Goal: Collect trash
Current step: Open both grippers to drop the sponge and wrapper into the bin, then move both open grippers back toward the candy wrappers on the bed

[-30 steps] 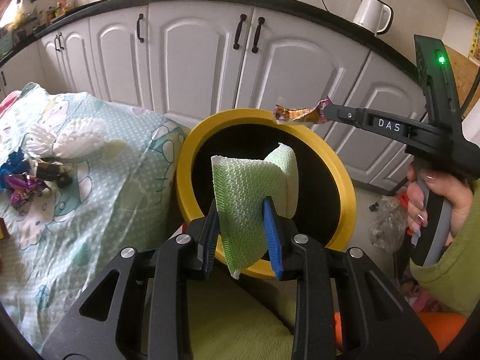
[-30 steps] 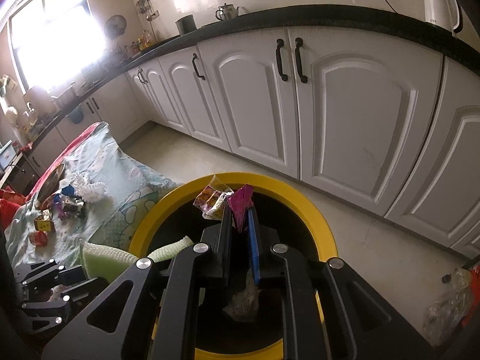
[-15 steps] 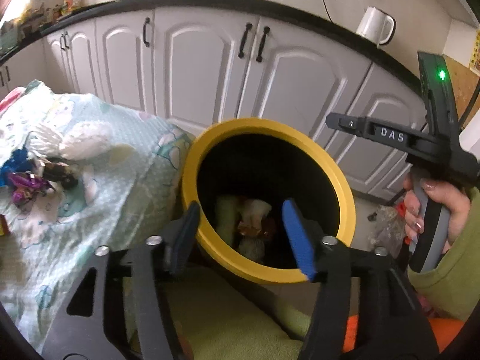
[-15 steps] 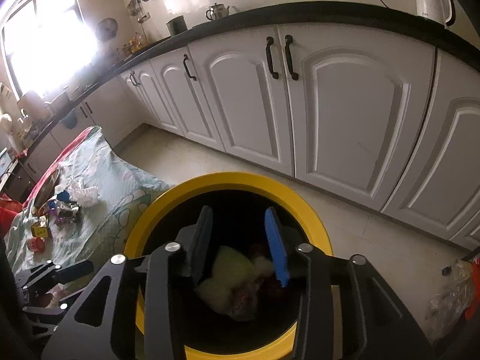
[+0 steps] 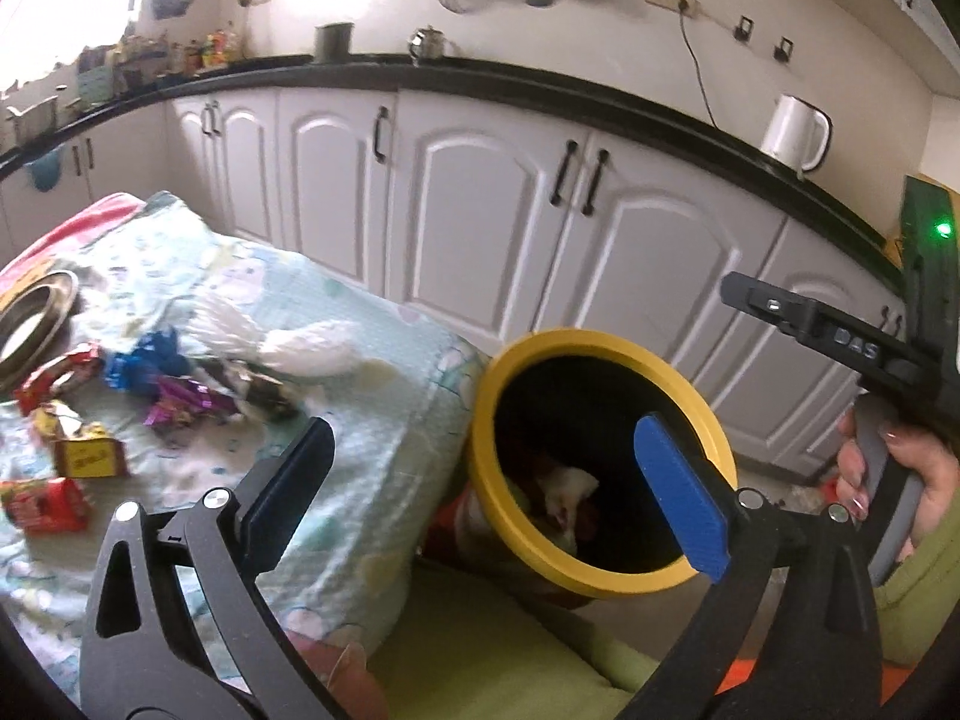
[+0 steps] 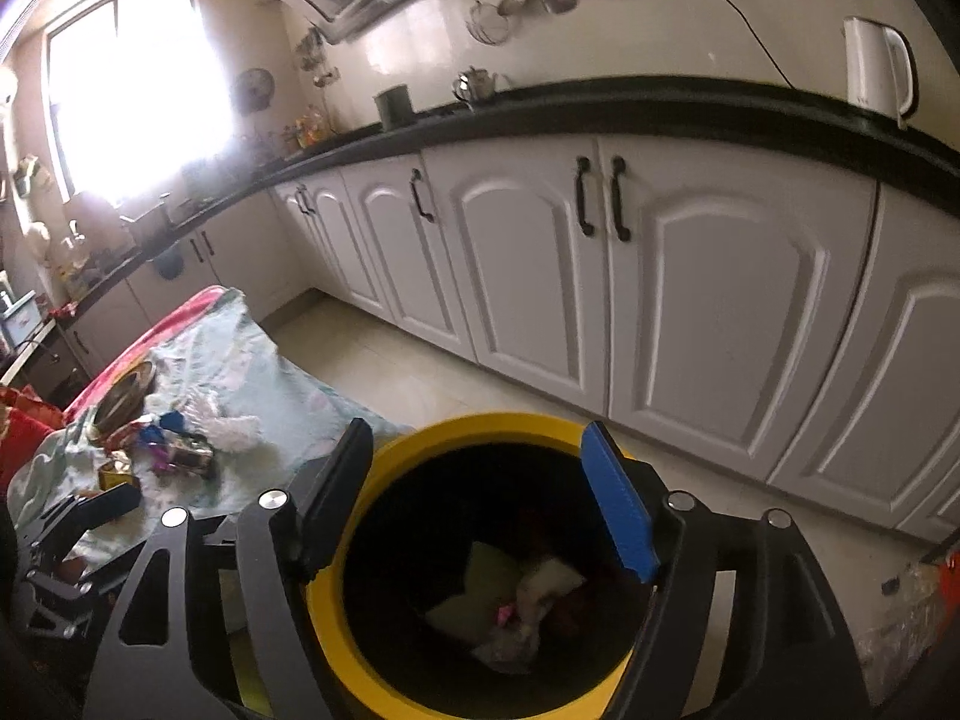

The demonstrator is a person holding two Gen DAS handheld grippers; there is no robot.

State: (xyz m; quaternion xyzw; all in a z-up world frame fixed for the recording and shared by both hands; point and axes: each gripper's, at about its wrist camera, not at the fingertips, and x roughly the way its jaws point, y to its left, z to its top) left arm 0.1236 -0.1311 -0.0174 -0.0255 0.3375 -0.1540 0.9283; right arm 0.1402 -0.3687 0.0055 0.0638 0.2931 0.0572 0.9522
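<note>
A yellow-rimmed black bin [image 5: 702, 396] stands beside the cloth-covered table [image 5: 372, 420]; it also shows in the right wrist view [image 6: 420, 435]. Inside lie a green cloth [image 6: 486, 585], white paper and wrappers [image 6: 540, 591]. My left gripper [image 5: 480, 480] is open and empty, between table edge and bin. My right gripper [image 6: 480, 504] is open and empty above the bin mouth; it also shows in the left wrist view [image 5: 798, 318]. Loose trash lies on the table: purple wrapper [image 5: 186, 402], blue wrapper [image 5: 144, 360], white tissue [image 5: 306, 348], red packets [image 5: 42, 504], a small yellow box [image 5: 90, 456].
A metal bowl [image 5: 30, 318] sits at the table's far left. White kitchen cabinets [image 5: 492, 228] with a black counter run behind. A white kettle [image 5: 795, 132] stands on the counter. A plastic bag [image 6: 900, 606] lies on the floor to the right.
Both grippers opened and dropped the green cloth and the wrapper into the bin. The left gripper has swung left toward the table; the right has lifted a little.
</note>
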